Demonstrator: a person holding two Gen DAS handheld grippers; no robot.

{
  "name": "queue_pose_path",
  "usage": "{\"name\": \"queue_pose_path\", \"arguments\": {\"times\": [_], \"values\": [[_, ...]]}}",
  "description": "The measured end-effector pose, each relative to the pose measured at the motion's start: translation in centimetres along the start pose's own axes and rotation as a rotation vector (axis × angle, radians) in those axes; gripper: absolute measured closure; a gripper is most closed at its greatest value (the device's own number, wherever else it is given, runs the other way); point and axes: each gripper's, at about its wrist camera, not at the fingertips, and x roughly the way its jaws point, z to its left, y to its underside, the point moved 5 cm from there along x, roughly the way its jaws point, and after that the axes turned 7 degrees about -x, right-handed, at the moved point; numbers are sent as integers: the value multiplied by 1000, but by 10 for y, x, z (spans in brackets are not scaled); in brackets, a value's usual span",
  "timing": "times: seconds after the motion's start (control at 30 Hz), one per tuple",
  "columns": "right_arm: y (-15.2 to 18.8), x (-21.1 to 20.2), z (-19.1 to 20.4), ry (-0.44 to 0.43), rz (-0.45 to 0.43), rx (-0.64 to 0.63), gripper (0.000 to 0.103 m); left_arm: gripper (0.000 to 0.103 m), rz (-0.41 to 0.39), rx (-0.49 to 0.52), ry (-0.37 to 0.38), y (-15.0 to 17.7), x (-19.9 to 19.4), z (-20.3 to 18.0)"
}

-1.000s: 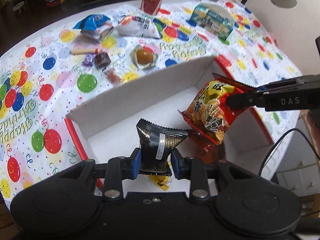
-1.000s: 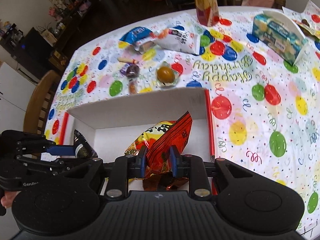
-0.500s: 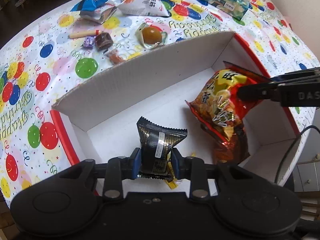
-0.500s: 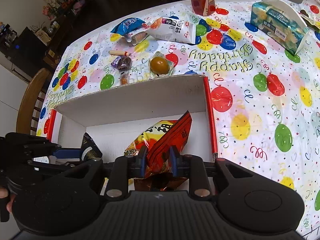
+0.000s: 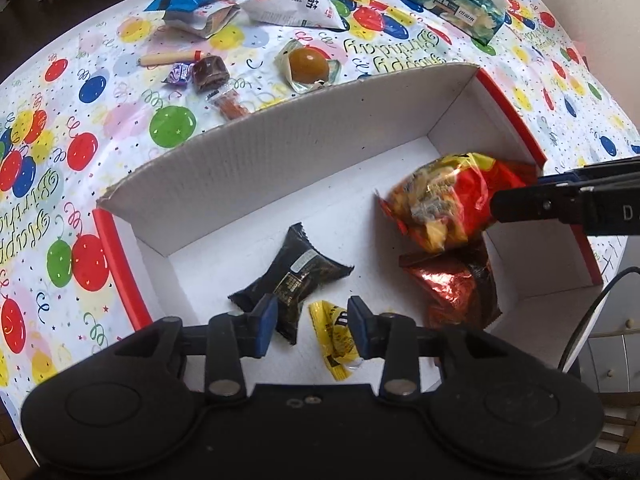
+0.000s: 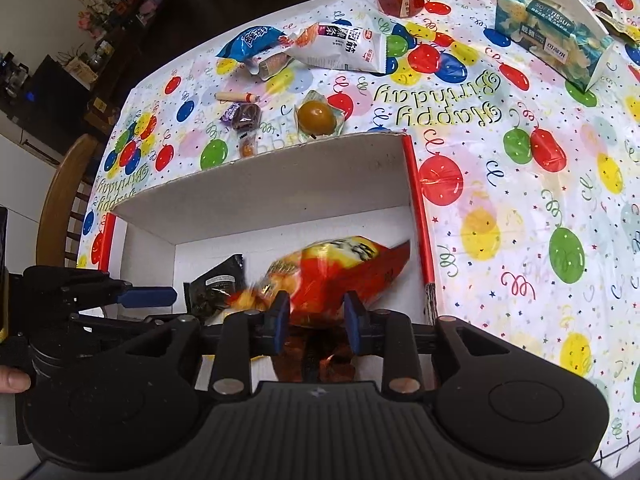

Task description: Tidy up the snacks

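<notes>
Left wrist view: my left gripper (image 5: 312, 320) gapes empty above the black snack packet (image 5: 294, 278) on the white box (image 5: 280, 152) floor; my right gripper (image 6: 314, 316) stands parted around the red chip bag (image 6: 340, 270).

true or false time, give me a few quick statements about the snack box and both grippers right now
1. The left gripper has its jaws open with nothing between them. True.
2. The black snack packet lies on the floor of the white box. True.
3. The box holds only one snack. False: the black packet, a yellow candy packet, a dark red foil bag and the red and yellow chip bag are all in it.
4. The right gripper is clamped shut on the chip bag. False: its jaws stand apart, wider than the bag's end.
5. The wrapped orange-brown round snack sits inside the box. False: it lies on the tablecloth beyond the box's far wall.
</notes>
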Motion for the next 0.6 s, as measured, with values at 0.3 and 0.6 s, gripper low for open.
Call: {"name": "queue_pose_path", "arguments": {"times": [0.3,0.6], "values": [[0,-30,8,-7,-58,-13,40,47,-70,22,18,6,-27,-4],[-4,-60,27,7,-103,-79,36,36,-186,26,33,4,-72,-4]]}}
